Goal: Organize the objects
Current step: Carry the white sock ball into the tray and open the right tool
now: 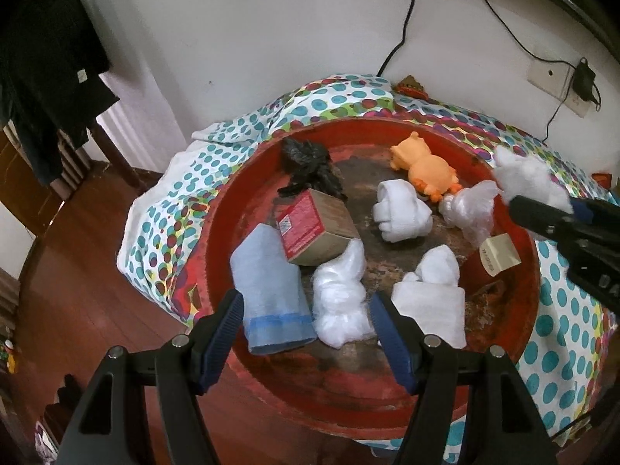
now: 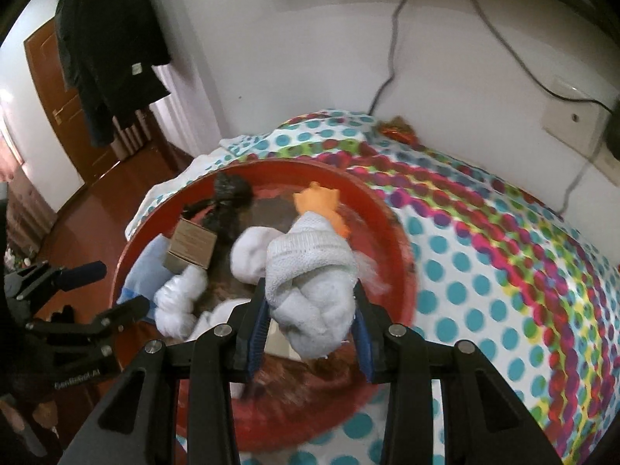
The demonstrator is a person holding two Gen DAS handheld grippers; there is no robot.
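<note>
A rolled white sock (image 2: 314,294) is clamped between the jaws of the right gripper (image 2: 310,333), held up over the red round tray (image 2: 391,240). The left gripper (image 1: 306,325) is seen with jaws spread wide and nothing gripped, hung above a blue sock (image 1: 267,290) and a plastic wad (image 1: 341,302) in that tray. The tray is parked on a dotted cloth (image 2: 503,271) covering the surface, with a white wall (image 1: 271,31) and wooden floor (image 1: 77,255) around it.

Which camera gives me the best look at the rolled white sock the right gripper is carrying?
The right wrist view: the rolled white sock fills the centre, pinched between the right gripper's blue pads, knit ribbing visible. The left wrist view shows the same sock only small at its right edge, partly behind that gripper's fingertips.
</note>
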